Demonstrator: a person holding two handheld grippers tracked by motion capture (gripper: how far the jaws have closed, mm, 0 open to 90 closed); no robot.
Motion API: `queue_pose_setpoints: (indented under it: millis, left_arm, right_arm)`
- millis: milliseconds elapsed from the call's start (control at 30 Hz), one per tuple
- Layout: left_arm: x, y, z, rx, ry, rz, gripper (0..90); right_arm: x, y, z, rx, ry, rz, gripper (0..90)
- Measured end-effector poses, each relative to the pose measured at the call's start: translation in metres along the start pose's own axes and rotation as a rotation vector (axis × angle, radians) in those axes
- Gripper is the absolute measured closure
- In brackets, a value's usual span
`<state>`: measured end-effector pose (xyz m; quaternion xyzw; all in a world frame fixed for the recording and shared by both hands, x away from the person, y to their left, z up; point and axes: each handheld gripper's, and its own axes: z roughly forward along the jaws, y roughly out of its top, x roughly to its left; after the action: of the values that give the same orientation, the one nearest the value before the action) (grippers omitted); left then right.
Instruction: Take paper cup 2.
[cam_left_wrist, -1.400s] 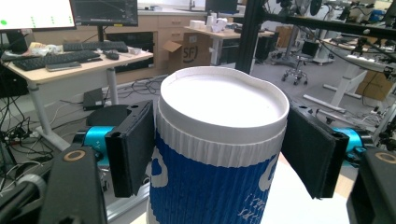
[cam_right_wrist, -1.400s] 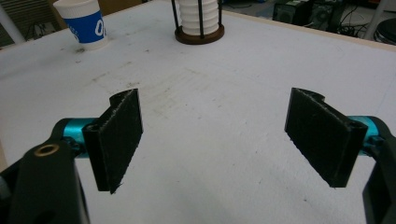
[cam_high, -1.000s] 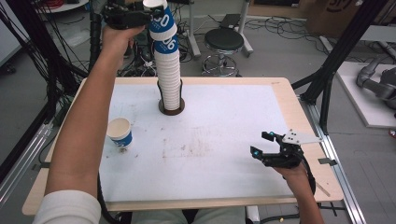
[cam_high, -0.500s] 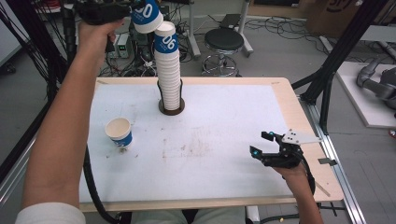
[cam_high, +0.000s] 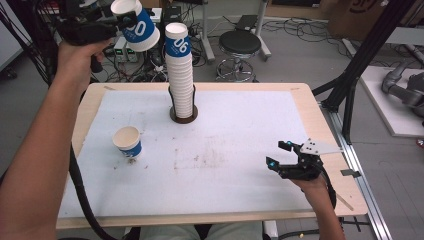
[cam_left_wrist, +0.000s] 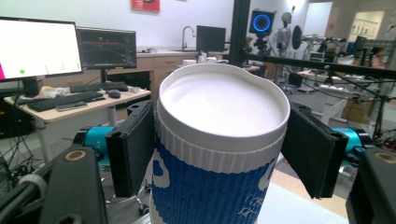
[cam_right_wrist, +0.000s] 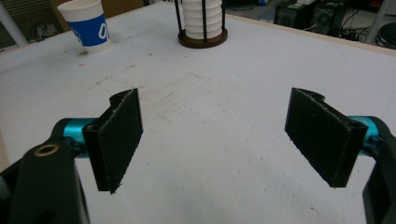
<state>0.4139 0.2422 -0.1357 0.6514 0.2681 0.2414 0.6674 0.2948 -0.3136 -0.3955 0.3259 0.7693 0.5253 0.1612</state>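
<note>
The paper cup (cam_high: 136, 29) in the left hand-held gripper (cam_high: 121, 22) is a light, thin-walled thing with a blue ribbed sleeve and a rolled white rim; I judge it will crush or go oval under a hard squeeze and could slip if the pads ride on the smooth white band, so the sensible hold is across the sleeved wall just below the rim, with gentle pressure. That is roughly where it sits: in the left gripper view the cup (cam_left_wrist: 219, 149) stands between the two black pads, one on each flank of its upper wall, and the jaws pinch it, though the exact contact line is hard to read because the cup sits so close to the lens. In the high view the cup is carried tilted, high above the far left corner of the bench (cam_high: 310, 107), just left of the top of the tall cup stack (cam_high: 181, 75), which stands in its round holder near the middle of the far edge. A second single cup (cam_high: 128, 143) stands upright near the left edge. The right hand-held gripper (cam_high: 285, 160) rests low near the right edge with its jaws spread wide and nothing between them, well apart from all the cups.
</note>
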Motion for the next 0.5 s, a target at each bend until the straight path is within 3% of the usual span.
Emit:
queue_pose_setpoints:
  millis: [267,500]
  left_arm:
    - [-0.015,-0.023,-0.015,0.031,-0.048,0.012,29.2]
    - [-0.034,-0.046,-0.017,0.058,-0.098,0.032,29.2]
  right_arm:
    - [0.001,0.0,0.003,0.004,0.005,0.003,19.6]
    - [0.002,0.0,0.005,0.006,0.007,-0.002,19.6]
